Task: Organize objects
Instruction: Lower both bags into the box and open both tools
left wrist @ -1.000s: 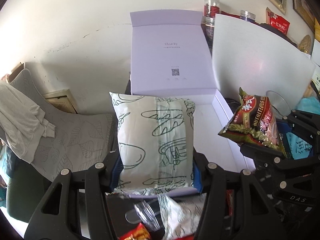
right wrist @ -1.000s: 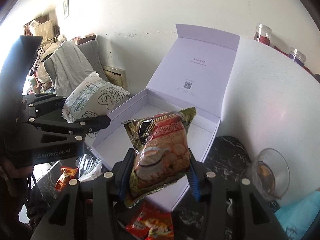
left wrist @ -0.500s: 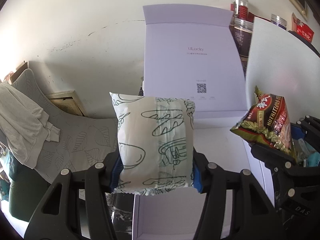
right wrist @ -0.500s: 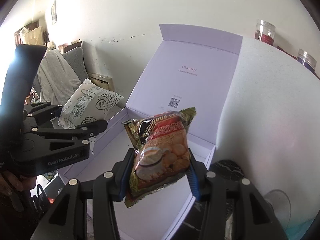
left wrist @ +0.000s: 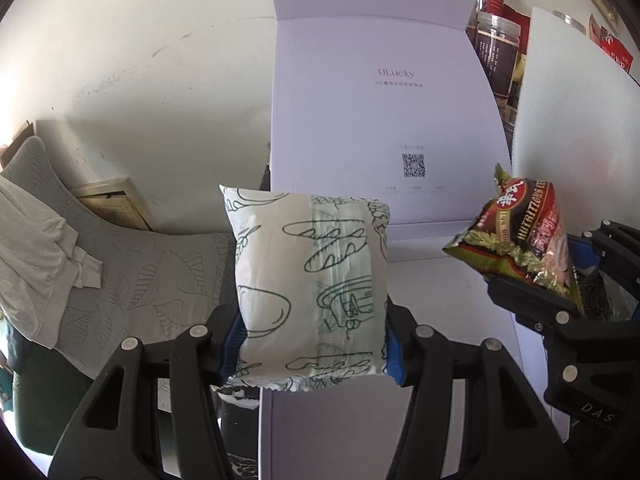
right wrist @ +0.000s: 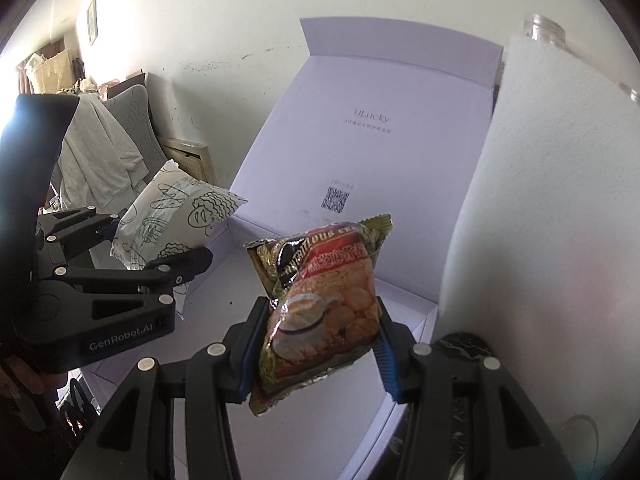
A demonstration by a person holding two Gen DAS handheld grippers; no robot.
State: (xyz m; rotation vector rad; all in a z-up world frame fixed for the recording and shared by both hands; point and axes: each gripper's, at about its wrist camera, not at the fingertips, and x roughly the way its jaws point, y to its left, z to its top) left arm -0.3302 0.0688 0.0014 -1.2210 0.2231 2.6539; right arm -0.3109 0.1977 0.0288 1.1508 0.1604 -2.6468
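At far left in the left wrist view, a grey leaf-patterned cushion (left wrist: pixel 132 280) carries a draped pale cloth (left wrist: pixel 36 236). Next comes the left gripper (left wrist: pixel 310 344), its blue-padded fingers (left wrist: pixel 232 340) pinching a white bread packet (left wrist: pixel 310 296) printed with line drawings; the packet hangs above the near left edge of the open lavender gift box (left wrist: pixel 360 420). The box's lid (left wrist: pixel 384 112) stands upright against the wall, showing the word "uLucky" and a QR code. Further right, the right gripper (right wrist: pixel 316 344) has its fingers (right wrist: pixel 386 364) clamped on a red and gold biscuit packet (right wrist: pixel 320 304), held tilted over the box's interior near its right wall. Clear lidded jars (left wrist: pixel 496 52) stand behind the lid, and a white foam board (right wrist: pixel 552 208) rises just beside the box on the right.
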